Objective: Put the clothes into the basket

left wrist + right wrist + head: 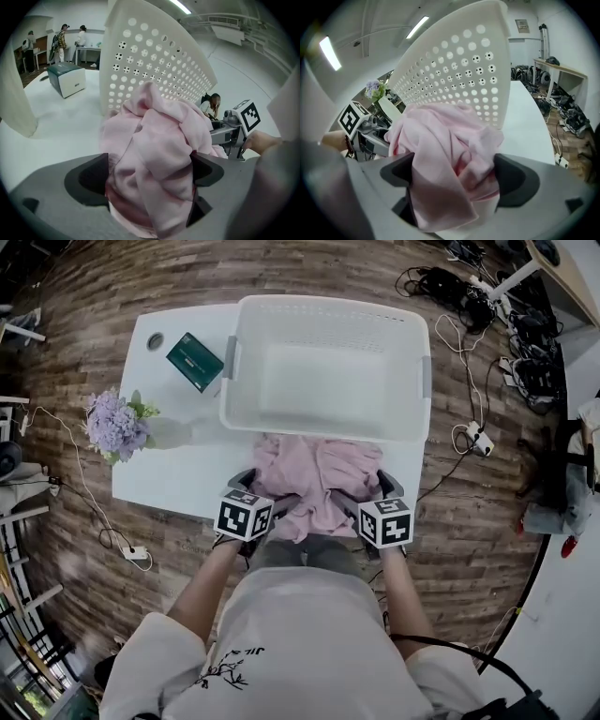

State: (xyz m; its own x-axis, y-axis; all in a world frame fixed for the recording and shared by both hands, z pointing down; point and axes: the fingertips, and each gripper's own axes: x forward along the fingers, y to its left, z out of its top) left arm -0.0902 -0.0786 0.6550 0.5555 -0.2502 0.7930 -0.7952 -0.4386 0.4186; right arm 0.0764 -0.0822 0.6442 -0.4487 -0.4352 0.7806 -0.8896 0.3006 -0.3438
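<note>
A crumpled pink garment [314,479] lies on the white table just in front of the basket's near wall. The white perforated laundry basket [328,306] stands empty behind it. My left gripper [264,489] is at the garment's left side and my right gripper [367,491] at its right. In the left gripper view, pink cloth [159,140] fills the gap between the wide-spread jaws of the left gripper [150,176], with the basket wall [154,61] right behind. In the right gripper view, the right gripper [454,176] also stands wide with pink cloth [440,140] bunched between its jaws.
A dark green box [194,362] and a bunch of purple flowers [117,423] are on the table [169,484] left of the basket. Cables and power strips [473,437] lie on the wooden floor to the right. People stand far off [61,40].
</note>
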